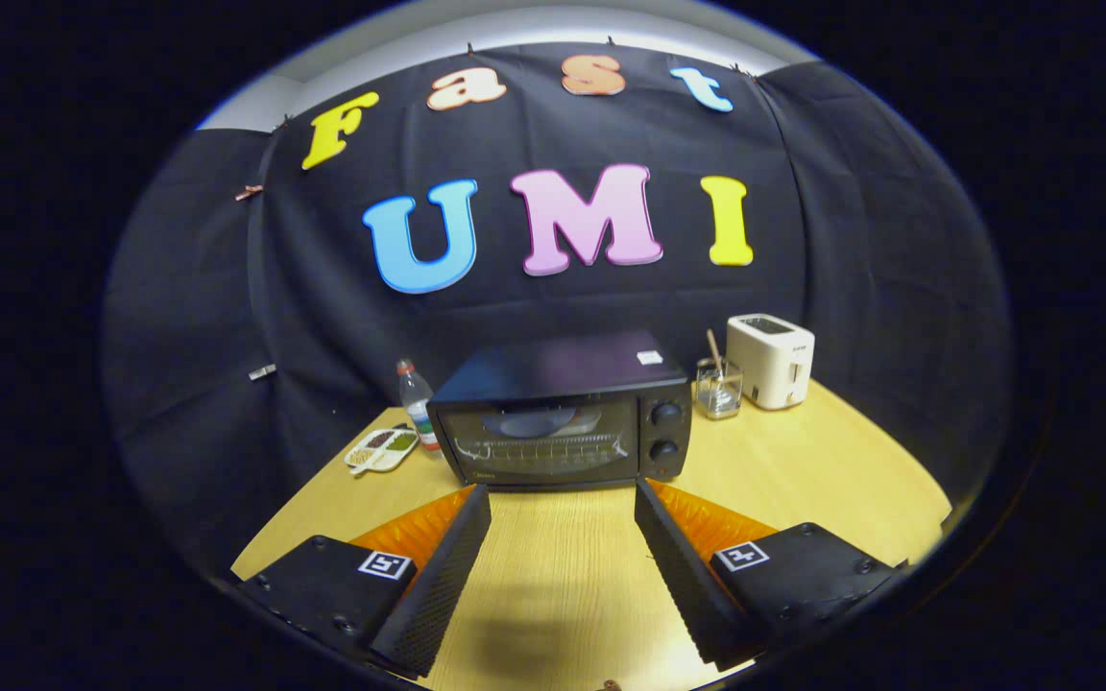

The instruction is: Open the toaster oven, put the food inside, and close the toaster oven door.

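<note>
A: Where's the toaster oven (pixel 561 413) from your gripper (pixel 563 499)?

B: Dead ahead, just beyond your fingertips on the table (pixel 803 470), door shut and facing you.

A: And your fingers?

B: Spread wide, holding nothing. The door runs crosswise to them, so I'd judge you come in straight and high for its top edge. The food looks to be inside already, behind the glass.

I see a black toaster oven (pixel 563 413) on my pale yellow wood-grain table (pixel 803 470). Right of it sits a cream-white toaster (pixel 770 360). On the oven's left, a white tray (pixel 381 449) holds brown and green fillings beside a clear, red-capped bottle (pixel 416 392).
</note>
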{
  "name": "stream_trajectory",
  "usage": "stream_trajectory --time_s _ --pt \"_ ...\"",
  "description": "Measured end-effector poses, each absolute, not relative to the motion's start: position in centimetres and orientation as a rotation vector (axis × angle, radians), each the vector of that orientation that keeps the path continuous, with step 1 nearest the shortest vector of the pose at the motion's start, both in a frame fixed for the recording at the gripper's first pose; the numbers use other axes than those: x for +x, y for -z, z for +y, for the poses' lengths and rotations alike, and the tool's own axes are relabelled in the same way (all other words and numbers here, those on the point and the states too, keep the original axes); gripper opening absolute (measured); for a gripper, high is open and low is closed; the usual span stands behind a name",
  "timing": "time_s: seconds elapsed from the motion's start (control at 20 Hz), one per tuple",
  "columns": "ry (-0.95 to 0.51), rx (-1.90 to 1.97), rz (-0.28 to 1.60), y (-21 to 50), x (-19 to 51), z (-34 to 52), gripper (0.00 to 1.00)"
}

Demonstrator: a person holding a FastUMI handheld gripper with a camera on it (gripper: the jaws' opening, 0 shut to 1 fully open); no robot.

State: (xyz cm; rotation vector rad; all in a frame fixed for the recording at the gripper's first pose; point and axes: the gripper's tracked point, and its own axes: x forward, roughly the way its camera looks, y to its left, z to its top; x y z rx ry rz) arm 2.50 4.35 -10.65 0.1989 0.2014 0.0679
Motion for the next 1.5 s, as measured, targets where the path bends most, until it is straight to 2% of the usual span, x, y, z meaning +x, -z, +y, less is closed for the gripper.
stream_trajectory --time_s 0.25,0.35,0.65,1.5 --pt "-0.077 0.201 -0.006 0.6 -1.4 0.4 0.98" --pt "-0.063 0.16 -0.059 -1.1 -3.2 -1.6 0.98" --pt "-0.062 0.162 -0.063 -1.8 -6.0 -5.2 0.98" --pt "-0.068 0.136 -0.078 -2.9 -4.9 -7.5 0.98"
